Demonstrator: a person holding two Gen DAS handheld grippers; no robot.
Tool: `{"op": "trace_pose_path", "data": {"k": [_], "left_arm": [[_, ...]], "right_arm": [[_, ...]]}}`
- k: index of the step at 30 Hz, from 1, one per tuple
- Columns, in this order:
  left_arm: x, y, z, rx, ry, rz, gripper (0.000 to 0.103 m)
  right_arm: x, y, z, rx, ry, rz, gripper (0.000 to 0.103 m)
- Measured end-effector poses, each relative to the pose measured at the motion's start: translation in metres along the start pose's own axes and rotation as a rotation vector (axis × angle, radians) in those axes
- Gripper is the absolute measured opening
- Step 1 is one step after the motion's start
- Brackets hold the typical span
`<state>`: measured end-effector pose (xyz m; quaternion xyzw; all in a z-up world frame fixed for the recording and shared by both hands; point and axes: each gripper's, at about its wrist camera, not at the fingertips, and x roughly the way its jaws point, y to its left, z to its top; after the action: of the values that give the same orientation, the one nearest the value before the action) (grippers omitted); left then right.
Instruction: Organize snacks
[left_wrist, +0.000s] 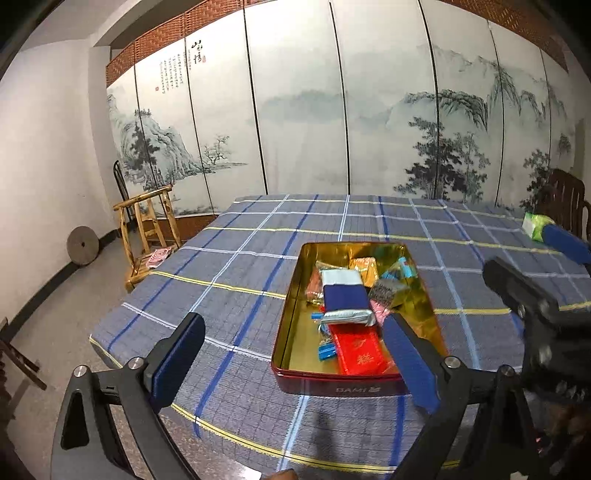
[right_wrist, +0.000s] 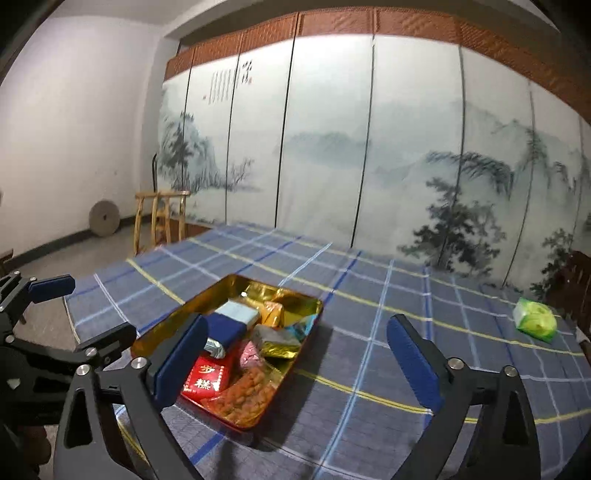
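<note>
Left gripper: jaws wide apart, nothing between the 2 blue pads. It hovers above the near edge of the table, the right-hand pad overlapping the near right corner of the tin in view.

Right gripper: jaws likewise wide, holding nothing. Its left pad overlaps the tin's near left side in view; its right pad sits over bare cloth. Contact with the tin cannot be told from either view.

Tin: rectangular, red outside, gold inside, open, resting flat on the blue plaid tablecloth near the front of the table. "BAMI" printed on the near wall.

Contents, loosely piled toward the right and near parts of the tin:
- navy and pale blue pack on top, centre
- silver foil pack just below it
- red packet with gold characters at the near end
- orange-gold packet toward the far end
- bag of orange-brown nuts or similar, clear only in the right wrist view, near corner
- pink wrapper beside the red packet
- small turquoise wrappers, details too small to read

Outside the tin: 1 green snack pack lies alone on the cloth at the far right of the table, well apart from the tin, close to a dark wooden chair.

Background: painted landscape screen, bamboo chair at left, round stone disc against the wall.
</note>
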<state>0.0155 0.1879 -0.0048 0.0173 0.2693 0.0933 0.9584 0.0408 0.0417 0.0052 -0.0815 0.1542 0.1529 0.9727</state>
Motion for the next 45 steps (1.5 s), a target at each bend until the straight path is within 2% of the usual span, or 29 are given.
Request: {"op": "trace_pose_path", "data": {"k": [3,11,15,20,25,45], "left_arm": [[-0.009,0.001,0.009,-0.029,0.002,0.019,0.103],[-0.056,0.007,0.027,-0.081,-0.101,0.024,0.103],[-0.082,0.002,0.039,-0.058,-0.171,0.036,0.103],[-0.113,-0.001,0.055,-0.065,-0.25,-0.022,0.103],[-0.125,-0.005,0.058,-0.074,-0.292,-0.022,0.103],[-0.081,-0.009,0.037,-0.074,-0.103,-0.002,0.103]], "right_arm": [[-0.019,0.0,0.002,-0.007,-0.04,-0.024,0.1],[-0.057,-0.009,0.011,0.025,-0.116,-0.033,0.103],[-0.072,-0.017,0.014,0.046,-0.139,-0.031,0.103],[-0.084,-0.026,0.018,0.071,-0.16,-0.036,0.103],[-0.089,-0.032,0.021,0.091,-0.162,-0.034,0.103],[-0.073,-0.028,0.01,0.082,-0.072,-0.005,0.103]]}}
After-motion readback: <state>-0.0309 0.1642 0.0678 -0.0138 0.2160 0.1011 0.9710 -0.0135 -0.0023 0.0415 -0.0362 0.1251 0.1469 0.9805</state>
